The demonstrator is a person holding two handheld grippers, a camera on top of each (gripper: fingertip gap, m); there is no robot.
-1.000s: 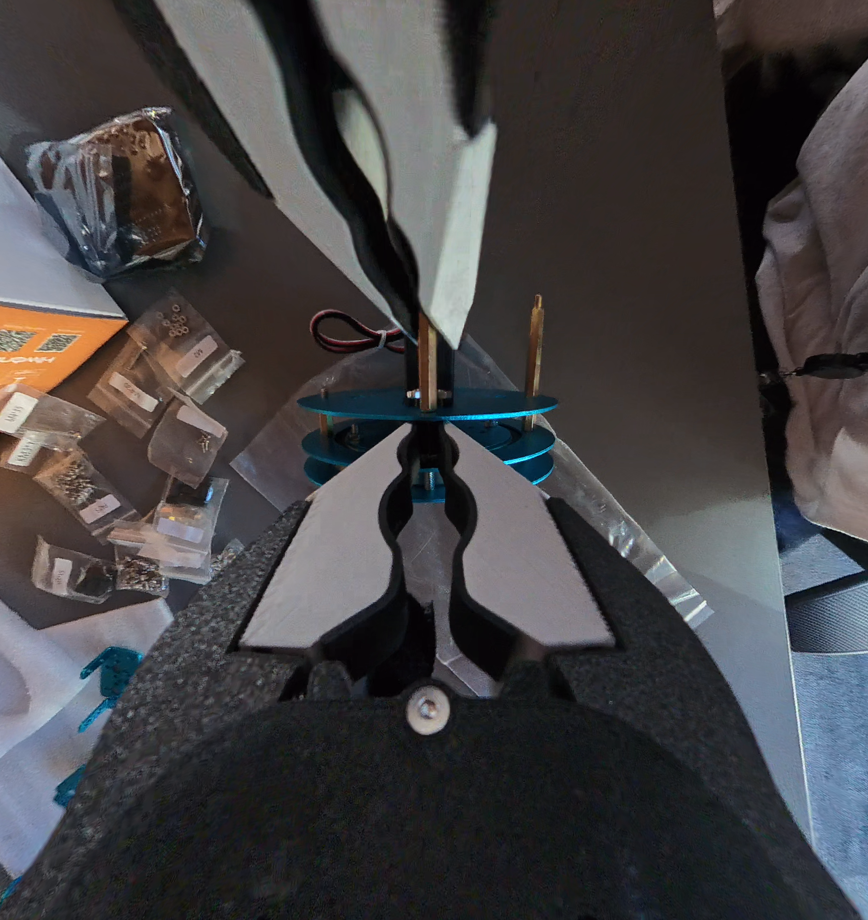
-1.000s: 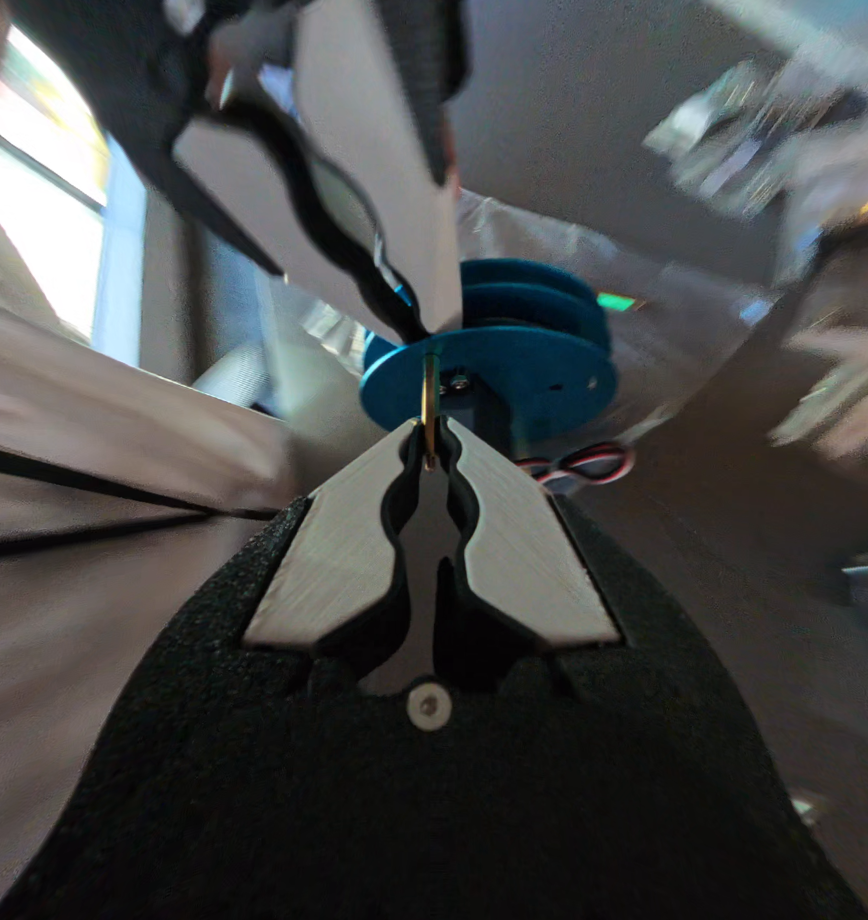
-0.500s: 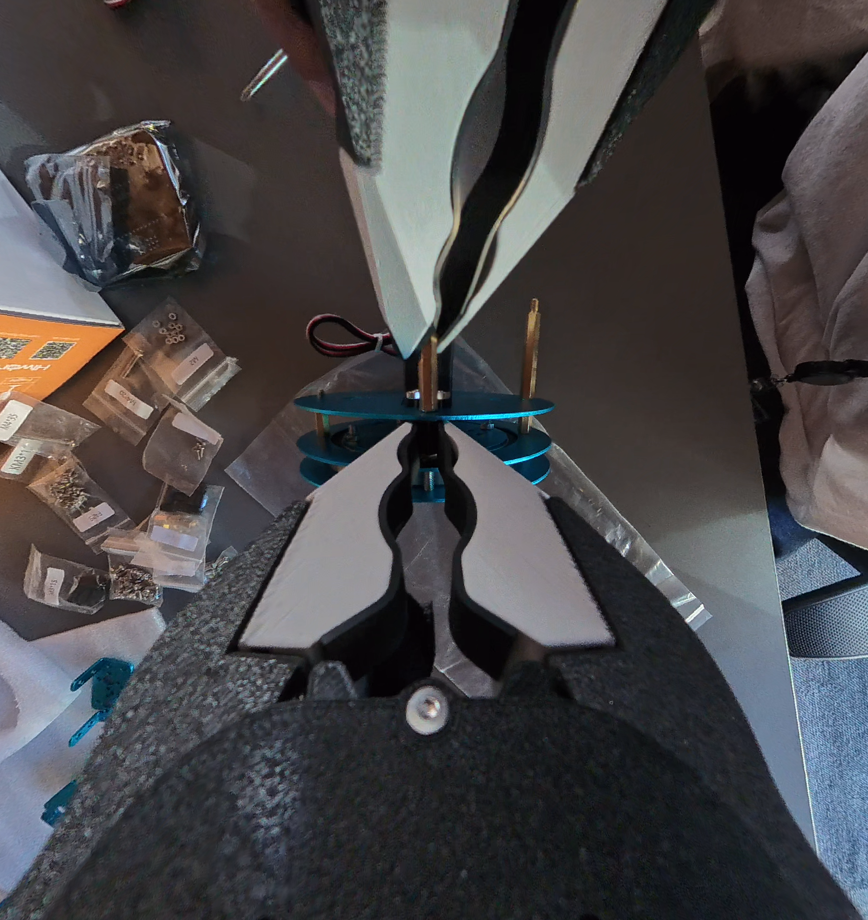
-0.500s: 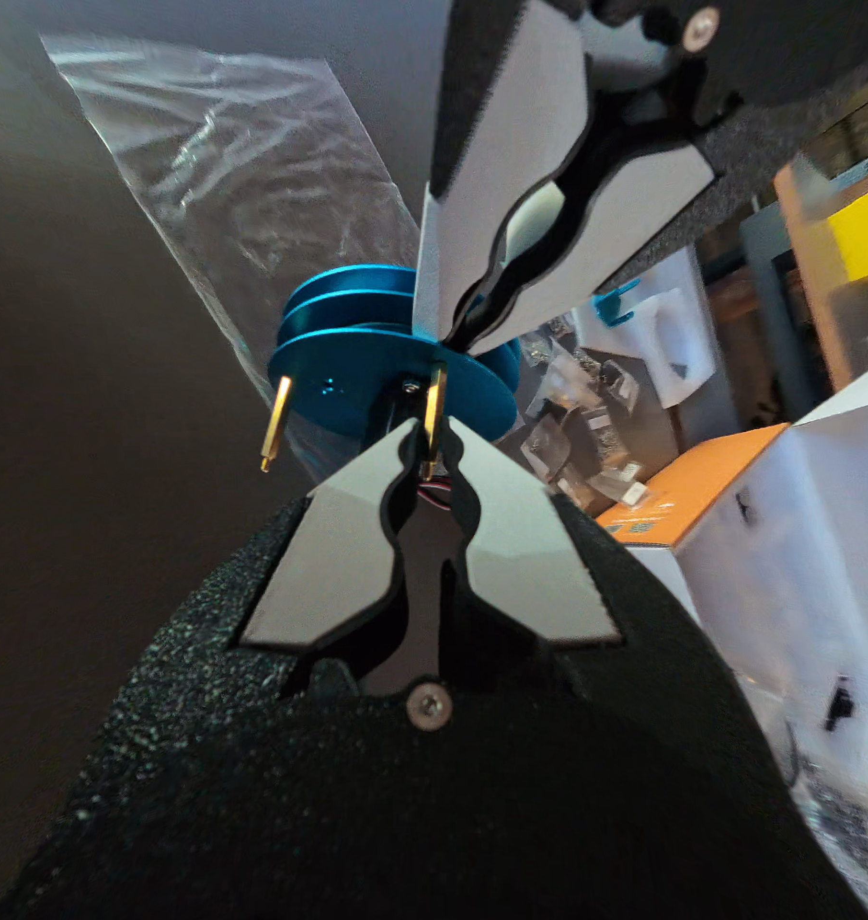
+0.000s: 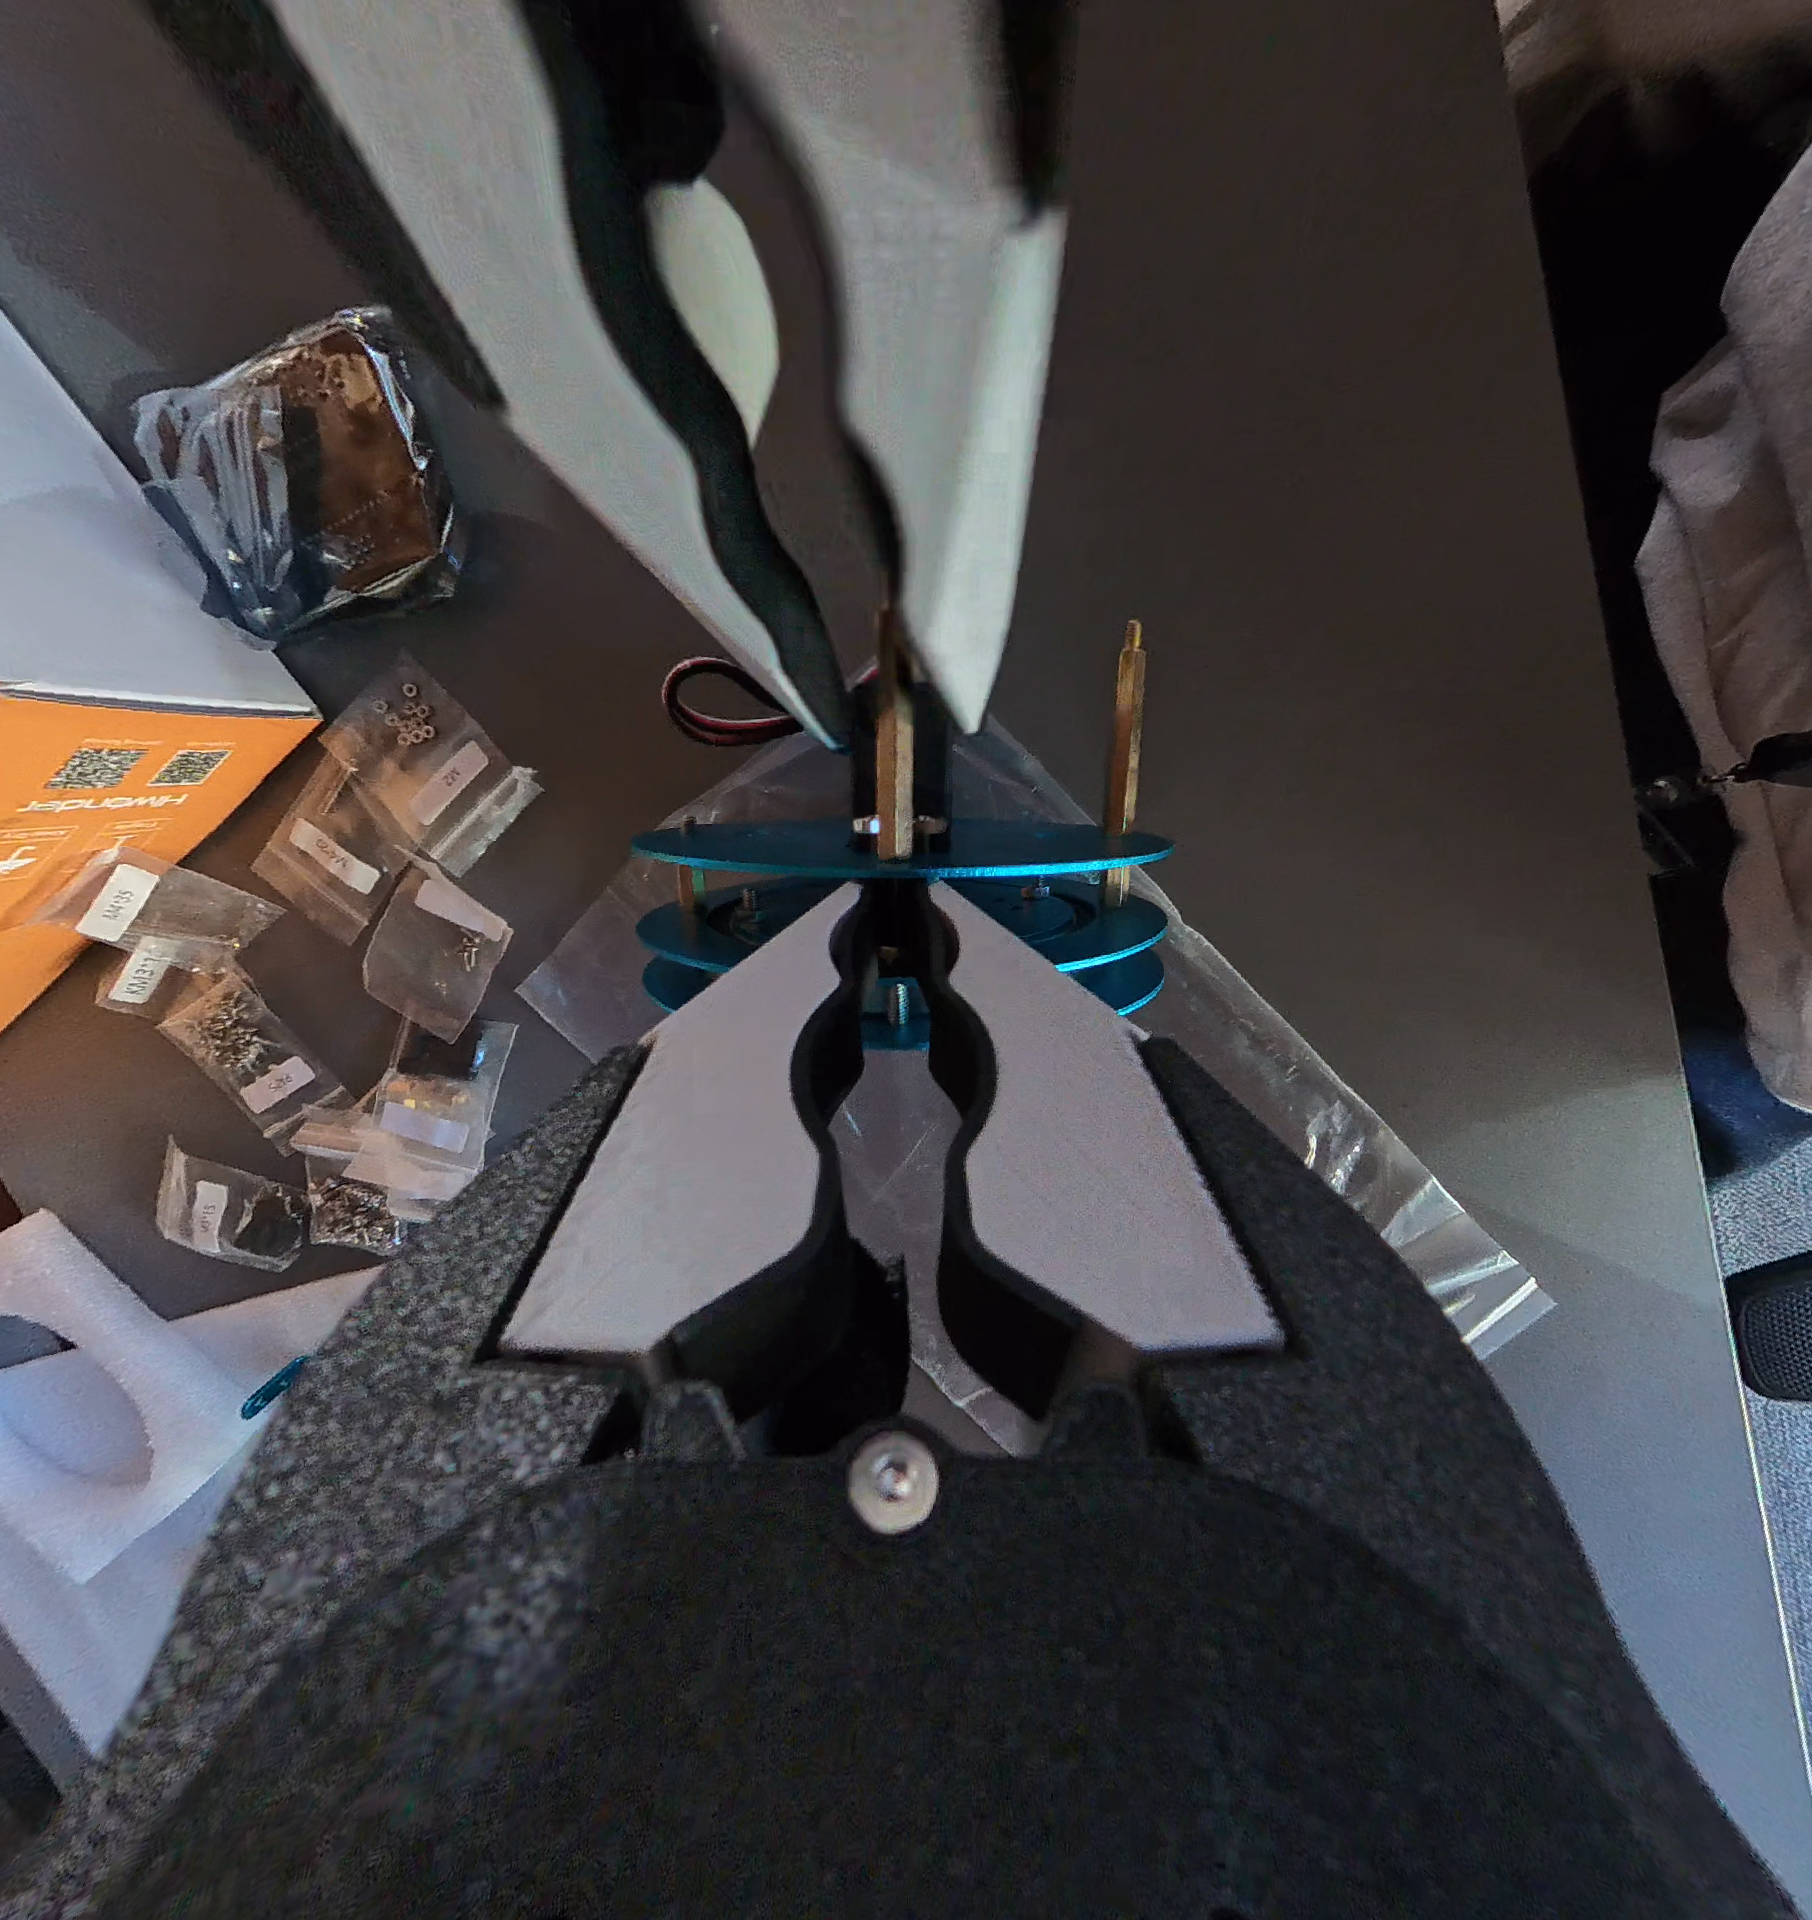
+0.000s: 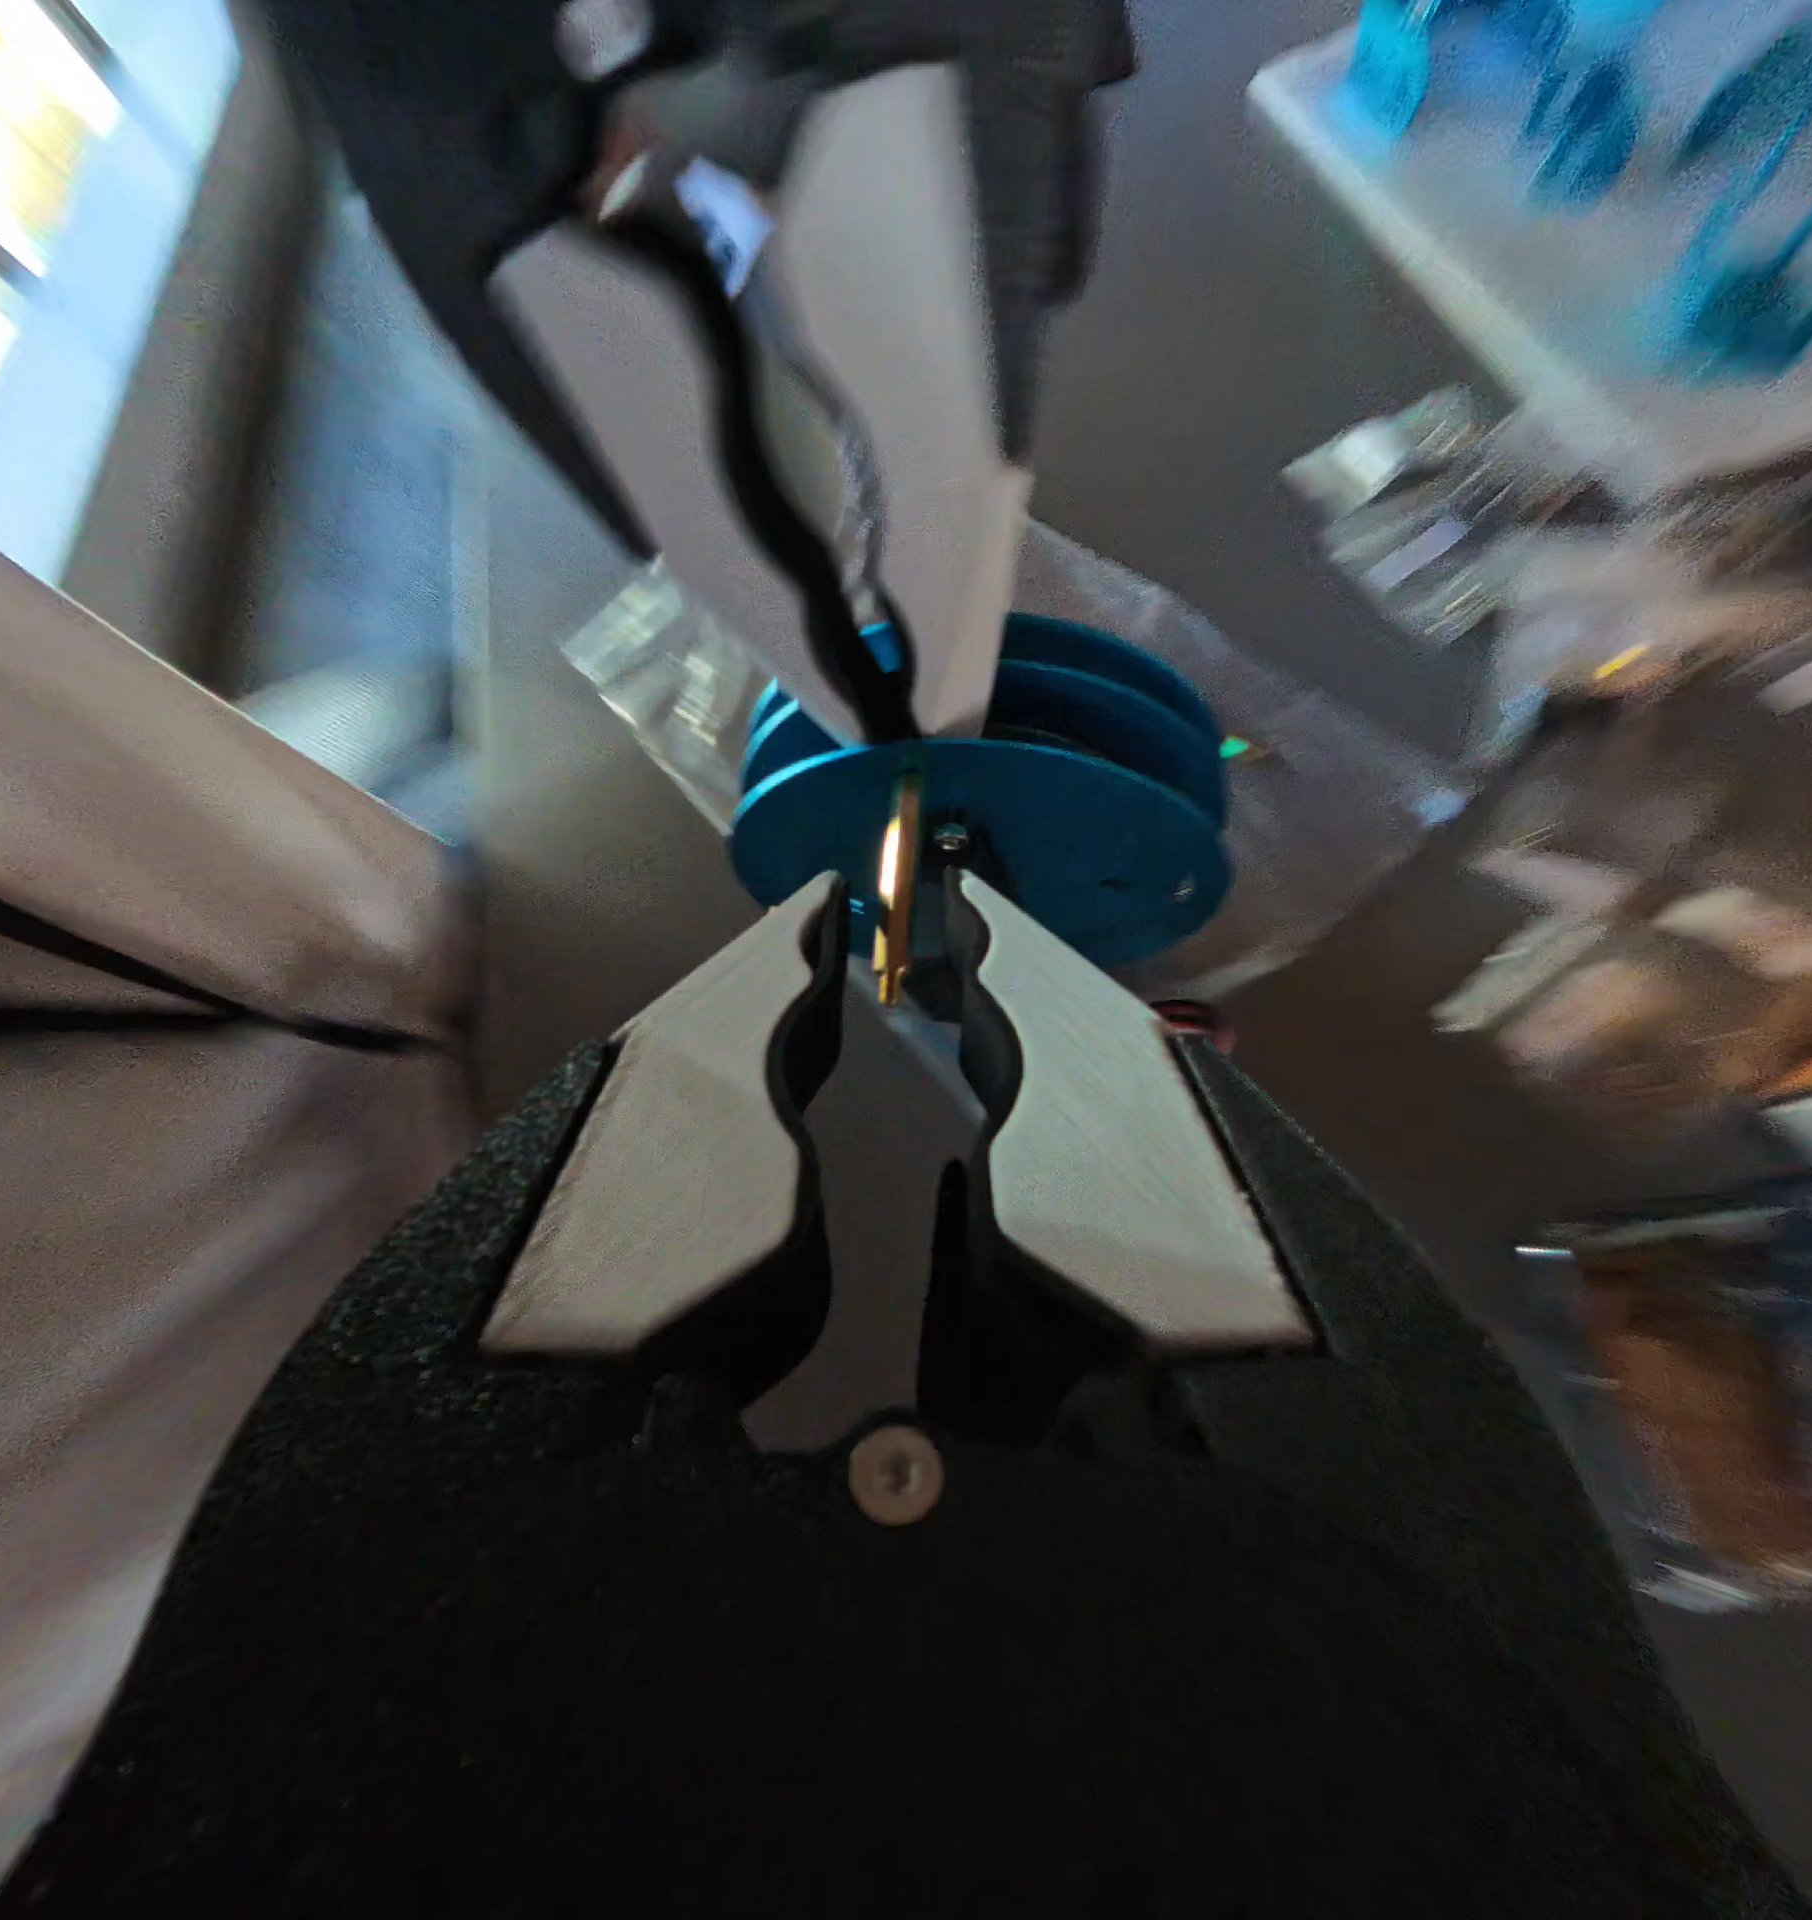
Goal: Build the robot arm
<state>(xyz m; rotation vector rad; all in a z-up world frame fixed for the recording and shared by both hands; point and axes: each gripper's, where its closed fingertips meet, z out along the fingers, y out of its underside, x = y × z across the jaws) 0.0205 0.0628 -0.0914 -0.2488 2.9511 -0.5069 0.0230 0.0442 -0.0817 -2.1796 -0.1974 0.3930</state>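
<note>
Brass standoff (image 6: 898, 862) upright on the top plate of the blue disc stack (image 5: 1037, 847) is where both tools meet. The right gripper (image 6: 899, 891) comes down over it from above, and here is the change: half a second ago its jaws were pinched tight on that standoff, whereas now they stand a little apart, with a sliver of daylight showing on each side of the brass, so it holds nothing and only straddles the post. Its wrist has also swung round since then, and the room behind it smears with the motion. The left gripper (image 5: 897, 920) has not budged; its jaws are drawn to a narrow slit just under the top disc, closed, as far as I can judge, on the dark centre post of the stack, steadying it. The stack sits on a clear plastic bag (image 5: 1349, 1164) on the dark table (image 5: 1297, 416), with a second standoff (image 5: 1125, 748) upright at its right rim and a red-and-black wire (image 5: 694, 717) curling behind. Small screw packets (image 5: 362, 831), an orange box (image 5: 40, 831) and white foam (image 5: 50, 1403) lie off to the left.
</note>
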